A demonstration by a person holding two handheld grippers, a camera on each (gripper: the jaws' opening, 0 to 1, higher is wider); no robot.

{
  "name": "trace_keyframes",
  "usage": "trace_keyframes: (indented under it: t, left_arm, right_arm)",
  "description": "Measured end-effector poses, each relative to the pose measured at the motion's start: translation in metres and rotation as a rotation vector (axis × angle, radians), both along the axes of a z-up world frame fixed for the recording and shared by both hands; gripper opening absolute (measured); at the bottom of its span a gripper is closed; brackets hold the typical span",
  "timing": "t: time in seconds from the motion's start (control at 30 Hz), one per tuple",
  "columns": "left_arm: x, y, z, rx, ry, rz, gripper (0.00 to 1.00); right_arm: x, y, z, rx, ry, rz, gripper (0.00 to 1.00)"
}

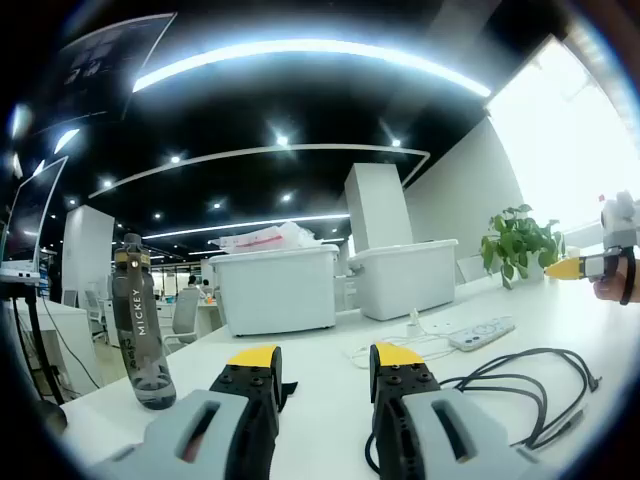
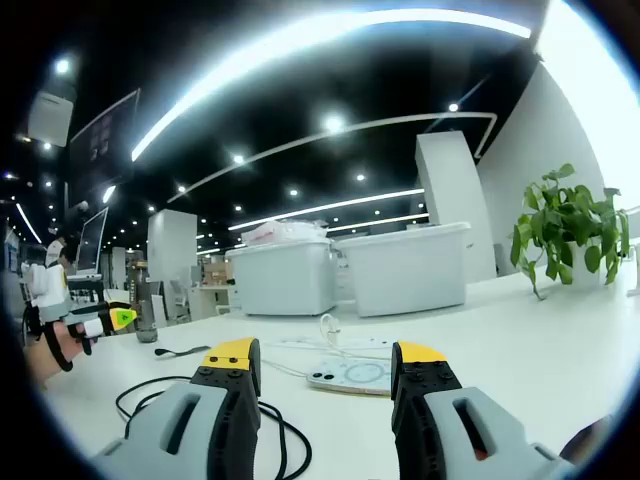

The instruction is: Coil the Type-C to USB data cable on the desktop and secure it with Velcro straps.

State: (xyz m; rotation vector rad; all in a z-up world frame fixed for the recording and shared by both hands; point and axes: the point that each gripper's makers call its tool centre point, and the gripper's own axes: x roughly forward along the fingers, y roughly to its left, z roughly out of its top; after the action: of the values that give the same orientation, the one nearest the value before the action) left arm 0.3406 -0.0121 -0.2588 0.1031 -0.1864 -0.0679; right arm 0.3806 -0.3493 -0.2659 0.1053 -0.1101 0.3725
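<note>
Cable (image 1: 530,385) lies loose on the worktop (image 1: 320,400), uncoiled (strapping undone). My left gripper (image 1: 325,362) and right gripper (image 2: 325,358) gape wide, holding nothing.

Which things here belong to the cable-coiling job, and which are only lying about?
For the job:
- loose black data cable
- left tongs
- right tongs

Lying about:
- dark tall plastic bottle
- two white plastic bins
- green potted plant
- white phone

Long ceiling light strips (image 1: 300,50) and small spotlights shine against a dark ceiling. A window (image 1: 575,140) is blown out to white glare. The white table (image 2: 560,350) looks bright, with faint shadows. Fisheye bending curves straight lines at both views' edges.
</note>
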Motion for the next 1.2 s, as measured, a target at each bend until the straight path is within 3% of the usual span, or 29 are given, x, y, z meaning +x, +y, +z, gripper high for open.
trace_keyframes:
  t: [0.5, 0.93, 1.2]
  left_arm:
    - [0.000, -0.003, -0.002, 0.012, 0.011, -0.007, 0.37]
    - [-0.005, 0.001, 0.007, -0.074, 0.001, -0.025, 0.37]
    - [-0.005, -0.006, 0.005, -0.028, 0.003, -0.030, 0.37]
  right_arm:
    - [0.000, 0.001, 0.001, -0.013, -0.009, 0.008, 0.52]
    - [0.003, -0.004, 0.004, 0.015, -0.023, 0.001, 0.52]
    - [0.004, -0.007, 0.003, 0.029, -0.023, -0.012, 0.52]
